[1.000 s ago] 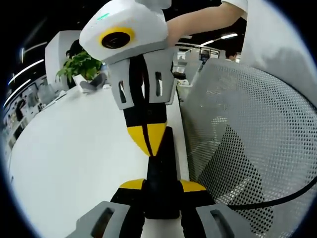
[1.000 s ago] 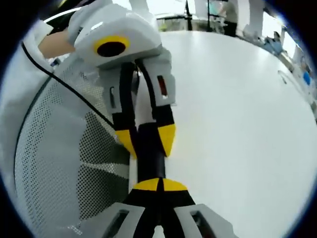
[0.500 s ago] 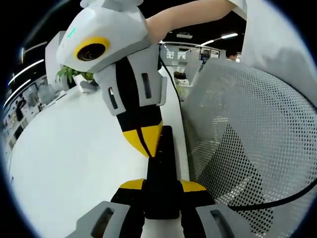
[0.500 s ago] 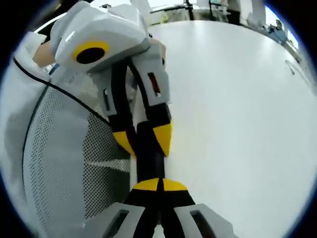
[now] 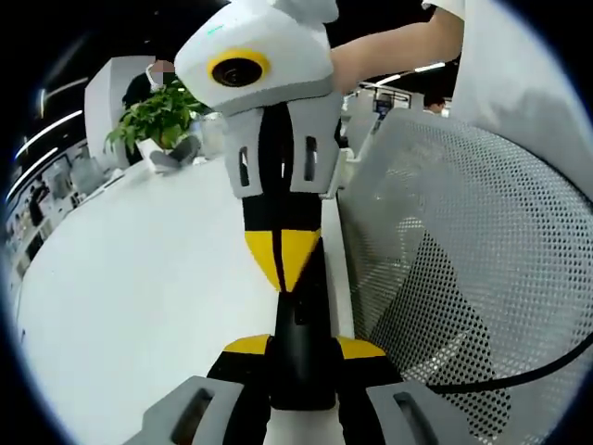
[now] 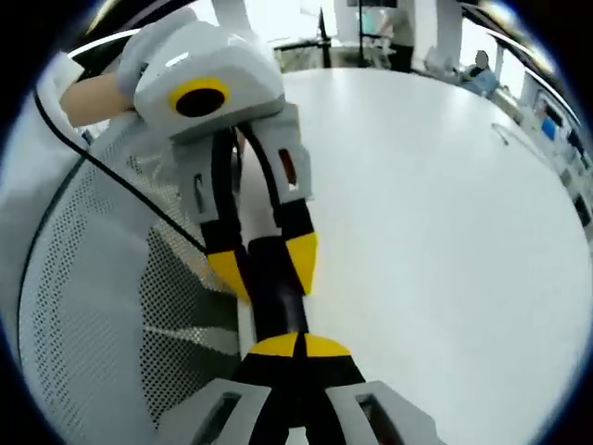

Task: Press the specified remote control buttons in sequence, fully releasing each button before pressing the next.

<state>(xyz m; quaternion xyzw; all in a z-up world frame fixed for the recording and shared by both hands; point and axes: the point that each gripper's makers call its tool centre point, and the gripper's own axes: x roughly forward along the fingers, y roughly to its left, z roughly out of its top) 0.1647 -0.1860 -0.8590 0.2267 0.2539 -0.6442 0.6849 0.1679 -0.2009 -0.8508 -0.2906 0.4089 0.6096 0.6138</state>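
Observation:
A black remote control [image 5: 302,320] lies lengthwise near the white table's edge, and my left gripper [image 5: 302,349] is shut on its near end, one yellow pad on each side. My right gripper [image 5: 283,267] comes down from above with its yellow tips shut together, the point resting on the remote's top face. In the right gripper view, my right gripper [image 6: 298,346] is shut at the bottom, its tips against the remote [image 6: 275,298]. Beyond it the left gripper [image 6: 266,263] clamps the remote. The buttons are hidden.
The white table [image 5: 139,278] spreads to the left. A grey mesh chair back [image 5: 463,269] stands close on the right with a black cable [image 5: 519,366] across it. A potted plant [image 5: 157,119] stands at the far end. A person's forearm [image 5: 389,51] reaches in.
The right gripper's body has swung from leaning left back to upright over the remote, its tip staying on the remote. The left gripper has kept its hold.

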